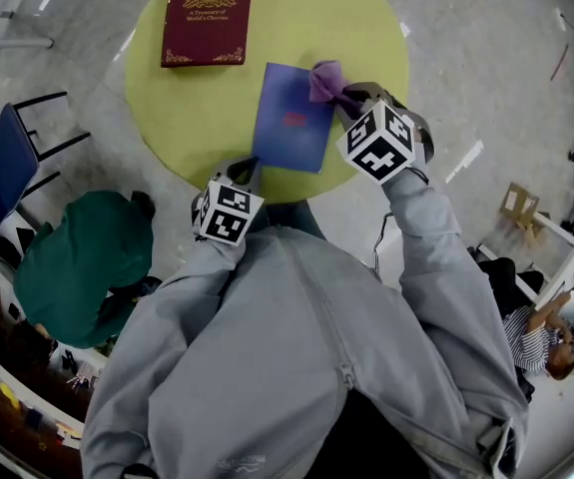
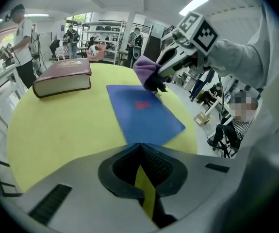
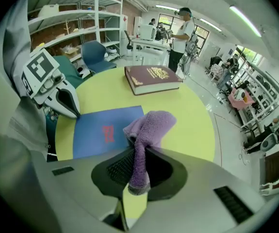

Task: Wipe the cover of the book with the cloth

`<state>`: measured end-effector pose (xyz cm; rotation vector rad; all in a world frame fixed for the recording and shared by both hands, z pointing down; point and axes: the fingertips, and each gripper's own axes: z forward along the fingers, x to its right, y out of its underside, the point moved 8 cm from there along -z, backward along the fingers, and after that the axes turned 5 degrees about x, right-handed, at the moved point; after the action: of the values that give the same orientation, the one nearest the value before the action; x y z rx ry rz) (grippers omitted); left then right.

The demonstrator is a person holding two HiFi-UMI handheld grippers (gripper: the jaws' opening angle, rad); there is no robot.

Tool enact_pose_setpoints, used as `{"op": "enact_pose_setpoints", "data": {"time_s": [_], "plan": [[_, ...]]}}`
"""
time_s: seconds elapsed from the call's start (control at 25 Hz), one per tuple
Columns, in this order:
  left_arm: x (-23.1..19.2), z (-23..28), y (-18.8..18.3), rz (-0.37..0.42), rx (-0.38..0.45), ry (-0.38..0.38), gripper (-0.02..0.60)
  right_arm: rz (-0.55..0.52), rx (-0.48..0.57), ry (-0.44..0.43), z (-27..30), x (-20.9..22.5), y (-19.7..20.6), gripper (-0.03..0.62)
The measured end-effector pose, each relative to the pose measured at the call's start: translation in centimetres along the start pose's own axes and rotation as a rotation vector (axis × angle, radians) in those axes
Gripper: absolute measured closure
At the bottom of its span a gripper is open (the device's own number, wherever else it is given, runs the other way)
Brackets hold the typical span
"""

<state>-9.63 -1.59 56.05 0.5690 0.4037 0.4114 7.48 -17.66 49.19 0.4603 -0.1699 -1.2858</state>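
I have the right gripper (image 3: pixel 138 154) clamped on the purple cloth (image 3: pixel 149 125). Its jaws pinch the cloth's lower part, one end hangs down between them, and the rest bunches up past the tips. In the head view that bunch sits at the far right corner of the blue book (image 1: pixel 291 118). The left gripper view shows it down on the cover there, partly over the book's edge.

The blue book lies flat and closed on the round yellow-green table (image 1: pixel 366 28), near the edge on my side, a little askew, with small red print mid-cover.

My left gripper (image 2: pixel 140 147) has its jaws together with nothing between them. Its tip is at the book's near left corner. I cannot tell whether it presses on the cover or sits just above it.

A thick maroon hardcover (image 1: pixel 207 16) with gold lettering lies farther back on the table to the left, apart from the blue book.

On the floor to the left stand a blue chair (image 1: pixel 2 168) and a seat draped in green (image 1: pixel 82 262). Grey sleeves run down to both grippers. People stand by shelving and desks in the background of both gripper views.
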Motion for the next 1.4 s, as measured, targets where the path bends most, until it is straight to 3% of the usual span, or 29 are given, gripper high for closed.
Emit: {"op": "enact_pose_setpoints", "data": {"time_s": [0.44,0.84,1.12,1.4], "plan": [[-0.1,-0.2,0.0,-0.015,0.010,0.011,0.565,-0.033,0.196,0.019,-6.0,-3.2,-5.2,0.523],[-0.3,-0.1,0.0,-0.028,0.010,0.014,0.563,-0.071,0.182,-0.108,-7.9,-5.7,-7.8,0.523],[-0.4,0.0,0.0,-0.039,0.005,0.015,0.564,-0.112,0.123,-0.224,-2.4,-6.6,-7.4,0.524],[-0.5,0.1,0.0,-0.041,0.009,0.010,0.565,-0.152,0.072,-0.219,4.0,-6.7,-7.1,0.523]]}}
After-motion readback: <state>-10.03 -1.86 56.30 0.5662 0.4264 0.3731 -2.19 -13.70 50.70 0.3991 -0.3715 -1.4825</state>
